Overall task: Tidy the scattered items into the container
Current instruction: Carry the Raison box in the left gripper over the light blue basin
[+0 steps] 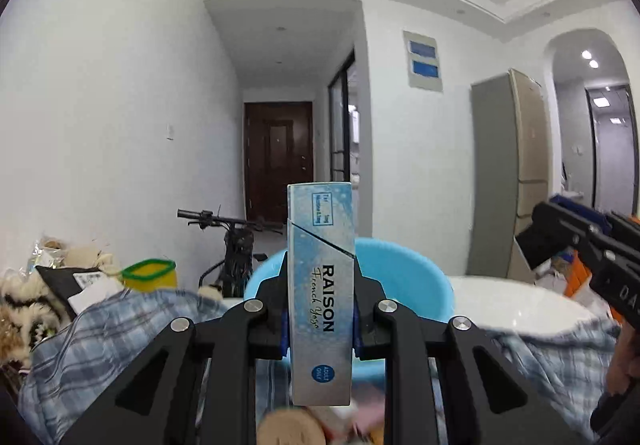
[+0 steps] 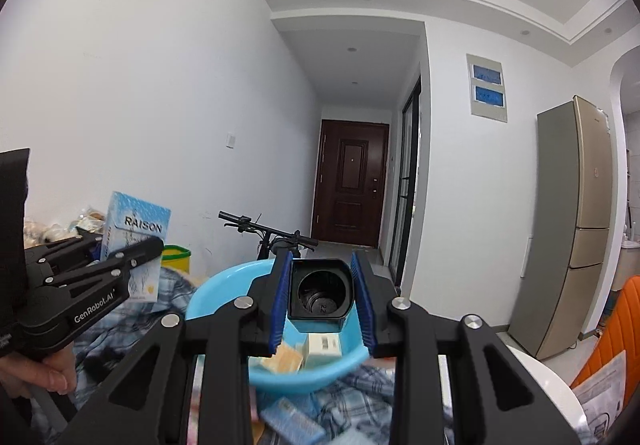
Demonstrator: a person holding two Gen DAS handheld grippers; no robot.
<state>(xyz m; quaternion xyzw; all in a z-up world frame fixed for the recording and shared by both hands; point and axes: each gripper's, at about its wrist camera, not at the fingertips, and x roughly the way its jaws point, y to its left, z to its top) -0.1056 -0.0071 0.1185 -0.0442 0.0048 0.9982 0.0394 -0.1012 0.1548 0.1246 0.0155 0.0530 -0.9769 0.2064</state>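
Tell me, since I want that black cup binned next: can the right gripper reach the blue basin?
Probably yes: the right gripper holds the black cup right above the blue basin, with nothing between them.

**Item count**

Two hand-held grippers: left hand-held gripper point(image 1: 320, 309), right hand-held gripper point(image 2: 322, 297). One blue basin point(image 2: 224, 297). Two RAISON boxes: one held point(image 1: 321, 285), one point(image 2: 292, 423) on the checked cloth point(image 2: 360, 385). One black cup-shaped part point(image 2: 320, 291). In the basin: one white box point(image 2: 324, 345), one tan packet point(image 2: 286, 359). One yellow green-rimmed tub point(image 1: 150, 275). One bicycle point(image 2: 276, 237). One fridge point(image 2: 572, 225).
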